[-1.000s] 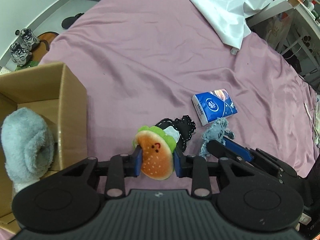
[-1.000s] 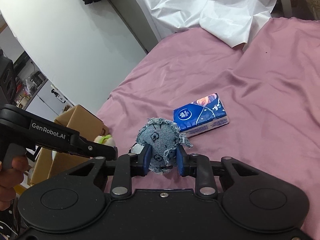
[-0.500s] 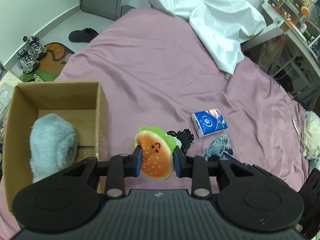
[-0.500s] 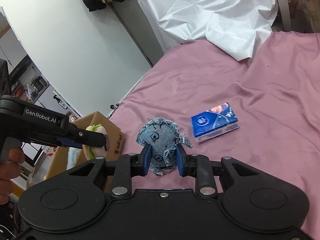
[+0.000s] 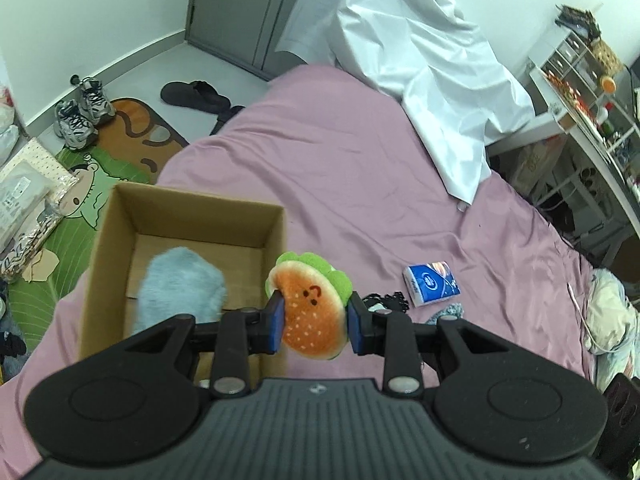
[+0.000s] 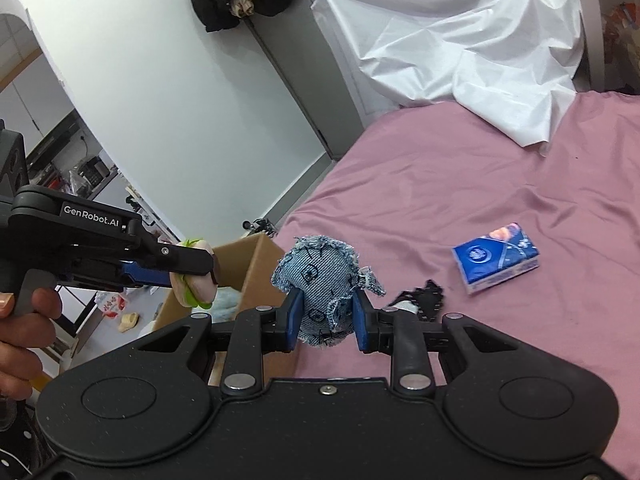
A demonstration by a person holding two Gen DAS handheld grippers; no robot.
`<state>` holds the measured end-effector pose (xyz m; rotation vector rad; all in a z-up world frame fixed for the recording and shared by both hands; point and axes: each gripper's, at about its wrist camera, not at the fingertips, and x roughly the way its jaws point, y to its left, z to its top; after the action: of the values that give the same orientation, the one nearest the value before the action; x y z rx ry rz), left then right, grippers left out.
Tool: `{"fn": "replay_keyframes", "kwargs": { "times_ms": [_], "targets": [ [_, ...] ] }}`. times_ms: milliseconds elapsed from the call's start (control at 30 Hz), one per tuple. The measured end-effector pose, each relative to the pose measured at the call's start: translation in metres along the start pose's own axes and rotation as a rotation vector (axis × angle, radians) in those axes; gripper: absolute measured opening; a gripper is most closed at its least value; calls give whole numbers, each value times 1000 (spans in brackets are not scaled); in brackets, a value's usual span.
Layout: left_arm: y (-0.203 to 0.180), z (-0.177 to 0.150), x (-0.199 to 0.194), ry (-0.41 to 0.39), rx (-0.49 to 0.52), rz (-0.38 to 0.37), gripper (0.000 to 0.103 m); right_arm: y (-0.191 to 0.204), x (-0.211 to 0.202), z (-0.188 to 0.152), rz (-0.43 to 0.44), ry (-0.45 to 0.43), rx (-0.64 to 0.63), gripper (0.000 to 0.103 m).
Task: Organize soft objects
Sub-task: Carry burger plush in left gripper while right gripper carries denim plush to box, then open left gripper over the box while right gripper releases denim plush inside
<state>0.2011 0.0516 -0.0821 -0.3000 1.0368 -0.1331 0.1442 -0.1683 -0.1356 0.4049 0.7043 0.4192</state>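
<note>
My left gripper (image 5: 315, 326) is shut on a plush hamburger (image 5: 310, 308) with a green lettuce edge, held in the air by the right wall of an open cardboard box (image 5: 120, 236) on the pink bed. A grey-blue fluffy toy (image 5: 180, 288) lies in the box. My right gripper (image 6: 326, 324) is shut on a blue denim plush (image 6: 320, 280), held above the bed right of the box (image 6: 256, 260). The left gripper with the hamburger (image 6: 196, 280) shows in the right wrist view.
A blue tissue pack (image 5: 431, 283) and a black lace item (image 5: 384, 300) lie on the pink sheet (image 5: 340, 168). White fabric (image 5: 408, 52) drapes the far end. Shoes (image 5: 80, 112), a slipper and a mat are on the floor left of the bed.
Both grippers have risen and drawn back with their toys. The left gripper has moved toward the box, which now shows fully beneath it.
</note>
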Motion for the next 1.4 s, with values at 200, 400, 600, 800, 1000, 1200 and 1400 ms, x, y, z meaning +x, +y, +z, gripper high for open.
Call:
{"fn": "replay_keyframes", "kwargs": {
  "times_ms": [200,400,600,800,1000,1200,1400],
  "targets": [
    [28,-5,-4,9,-36,-9,31,21,2,-3,8,-3,-14,26],
    [50,-16,-1,46,-54,-32,31,40,6,-5,8,1,-21,26],
    [65,-25,6,98,-75,-54,34,57,10,-9,7,4,-34,26],
    [80,-25,4,105,-120,-61,50,74,14,-13,7,13,-42,27],
    [86,-19,-7,62,-137,-68,57,88,18,-14,8,24,-58,27],
    [95,-14,-13,41,-172,-33,61,101,27,-8,7,38,-64,27],
    [102,-10,-21,12,-197,-19,68,114,45,1,-20,54,-65,27]
  ]
}}
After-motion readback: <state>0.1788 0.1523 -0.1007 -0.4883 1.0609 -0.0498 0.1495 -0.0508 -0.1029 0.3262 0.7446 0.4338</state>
